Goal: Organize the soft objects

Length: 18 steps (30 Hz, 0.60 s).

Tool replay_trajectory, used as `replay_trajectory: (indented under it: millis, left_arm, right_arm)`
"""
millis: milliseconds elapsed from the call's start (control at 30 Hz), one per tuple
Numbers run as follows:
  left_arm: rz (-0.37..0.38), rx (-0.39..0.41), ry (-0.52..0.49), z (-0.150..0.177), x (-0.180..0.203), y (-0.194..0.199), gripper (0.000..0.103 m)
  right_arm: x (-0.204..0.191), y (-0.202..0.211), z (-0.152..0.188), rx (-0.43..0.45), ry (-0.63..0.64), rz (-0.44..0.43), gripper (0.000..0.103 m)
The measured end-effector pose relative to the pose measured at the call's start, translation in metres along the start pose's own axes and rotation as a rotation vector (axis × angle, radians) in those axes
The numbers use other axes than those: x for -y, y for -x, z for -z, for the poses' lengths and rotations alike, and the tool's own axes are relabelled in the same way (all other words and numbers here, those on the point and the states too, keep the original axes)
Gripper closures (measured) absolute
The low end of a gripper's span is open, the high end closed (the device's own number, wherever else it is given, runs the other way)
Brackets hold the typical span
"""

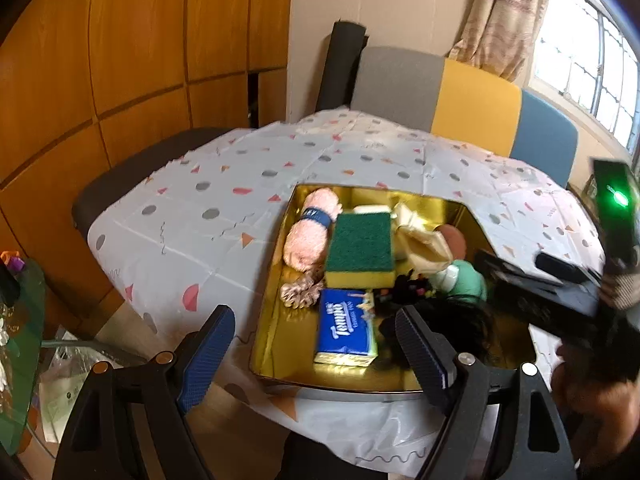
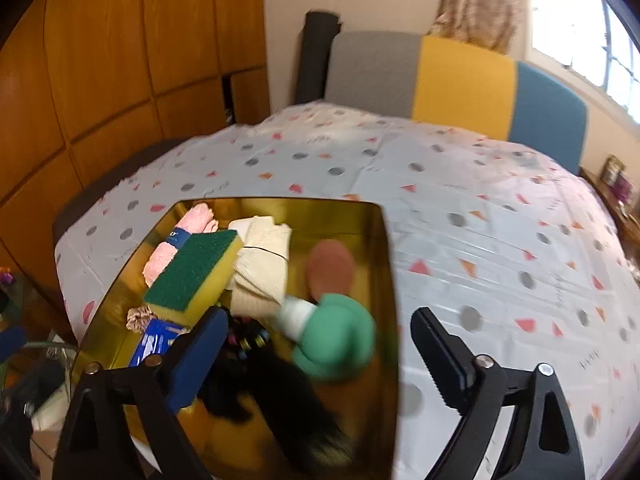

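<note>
A gold tray point(image 1: 276, 344) point(image 2: 384, 264) sits on the table and holds soft things: a green-and-yellow sponge point(image 1: 360, 250) point(image 2: 194, 272), a pink towel roll point(image 1: 306, 236) point(image 2: 172, 246), a blue tissue pack point(image 1: 346, 330) point(image 2: 154, 342), a cream cloth point(image 1: 422, 242) point(image 2: 264, 264), a green plush point(image 1: 466, 280) point(image 2: 336, 338) and a black furry item point(image 2: 276, 392). My left gripper point(image 1: 316, 344) is open above the tray's near edge. My right gripper point(image 2: 320, 356) is open above the green plush, empty.
The table has a white cloth with dots and triangles point(image 1: 192, 216) point(image 2: 500, 240). A grey, yellow and blue chair back point(image 1: 472, 100) point(image 2: 460, 84) stands behind it. Wooden cabinets point(image 1: 120, 60) are to the left. A glass side table point(image 1: 20, 320) is at lower left.
</note>
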State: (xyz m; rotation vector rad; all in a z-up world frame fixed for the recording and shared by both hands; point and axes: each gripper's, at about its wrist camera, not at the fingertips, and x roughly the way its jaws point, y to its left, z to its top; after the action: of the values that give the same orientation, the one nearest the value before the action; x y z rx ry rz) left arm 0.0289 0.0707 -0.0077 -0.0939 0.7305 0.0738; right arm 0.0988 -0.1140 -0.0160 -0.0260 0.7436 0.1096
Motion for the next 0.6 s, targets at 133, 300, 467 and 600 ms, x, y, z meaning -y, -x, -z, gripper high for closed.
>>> replay_trajectory:
  millis: [133,300,467,600]
  left_arm:
    - [-0.060,0.047,-0.028,0.004,0.015,0.011,0.019]
    - [-0.085,0.076,-0.046,0.015,0.028,0.020,0.019]
    - [-0.070,0.099,-0.043,0.018,0.033,0.030,0.019]
    - [-0.061,0.106,-0.018,0.016,0.031,0.034,0.019]
  right_arm:
    - [0.014,0.035,0.021,0.044,-0.030,0.023,0.004]
    - [0.020,0.060,0.042,0.065,-0.046,0.037,0.004]
    - [0.014,0.072,0.051,0.089,-0.034,0.029,0.004]
    - [0.011,0.075,0.051,0.103,-0.026,0.036,0.004]
